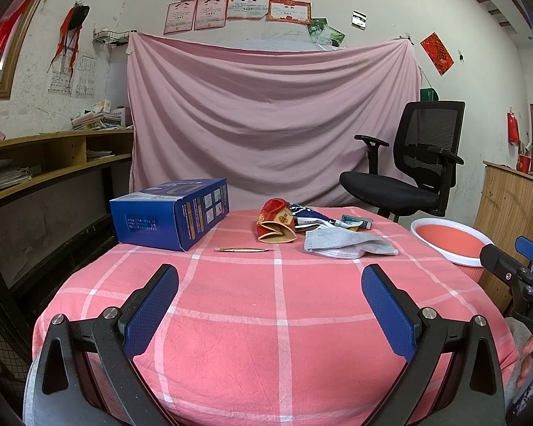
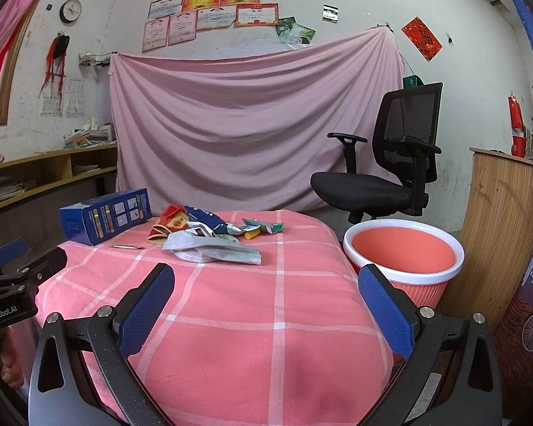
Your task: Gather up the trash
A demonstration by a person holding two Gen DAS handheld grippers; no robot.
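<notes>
Showing only rightward: yellow tube [image 2: 251, 235], perhaps.

pink checked tablecloth [image 1: 231, 301], blue box [image 1: 167, 213]

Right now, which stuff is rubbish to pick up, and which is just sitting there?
For the job: grey face mask, red packet, blue wrapper, green wrapper, thin wrapper strip, pink bin.

Just there: blue box, office chair, pink sheet, wall clock.

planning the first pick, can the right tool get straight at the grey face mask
Probably yes. The right tool is open and empty, and only bare checked cloth lies between it and the grey face mask, which sits at the near edge of the trash pile.
</notes>
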